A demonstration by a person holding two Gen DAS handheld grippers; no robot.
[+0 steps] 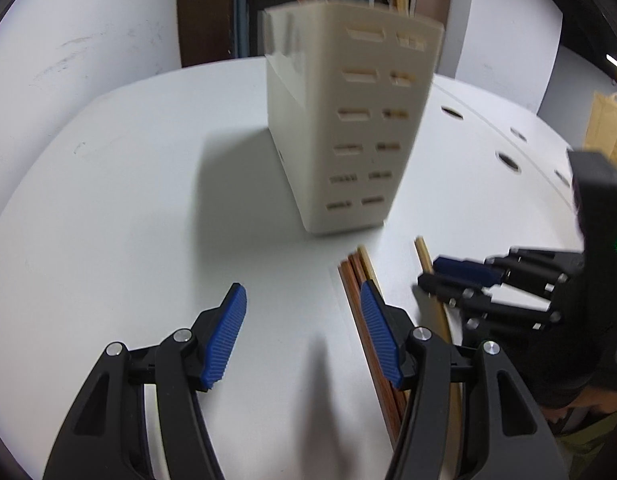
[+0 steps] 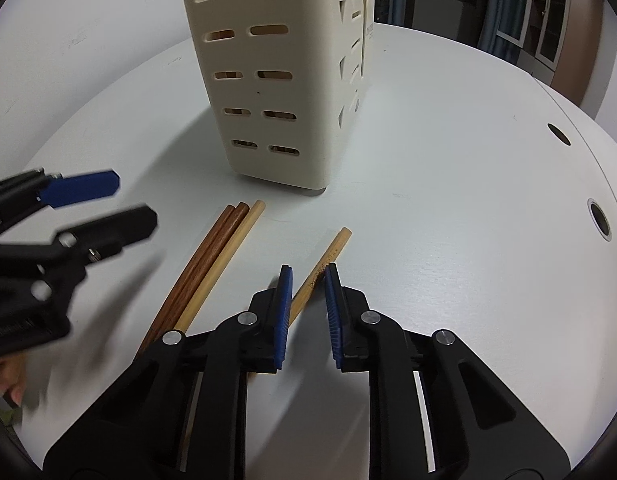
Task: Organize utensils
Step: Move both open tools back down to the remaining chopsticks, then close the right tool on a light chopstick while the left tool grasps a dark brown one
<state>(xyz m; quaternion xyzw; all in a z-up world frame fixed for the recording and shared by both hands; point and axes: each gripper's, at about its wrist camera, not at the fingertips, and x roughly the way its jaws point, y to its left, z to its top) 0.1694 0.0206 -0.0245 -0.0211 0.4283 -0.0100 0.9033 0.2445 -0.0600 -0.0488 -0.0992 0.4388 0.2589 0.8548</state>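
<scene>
A cream slotted utensil holder [image 1: 348,120] [image 2: 276,80] stands on the white table, with chopsticks showing above its rim in the left wrist view. Two dark brown chopsticks [image 2: 204,256] and a light bamboo chopstick [image 2: 224,260] lie together in front of it. A second light bamboo chopstick [image 2: 328,258] lies apart to their right. My right gripper [image 2: 308,276] straddles that lone chopstick, jaws narrowly open and not touching it. My left gripper [image 1: 304,300] is open and empty, just left of the brown chopsticks [image 1: 356,292]. The right gripper also shows in the left wrist view [image 1: 440,272].
The white round table [image 2: 448,160] has cable holes [image 2: 600,216] near its right edge. A white wall stands behind on the left, dark shelving and windows at the back. A second cream box [image 2: 368,32] sits behind the holder.
</scene>
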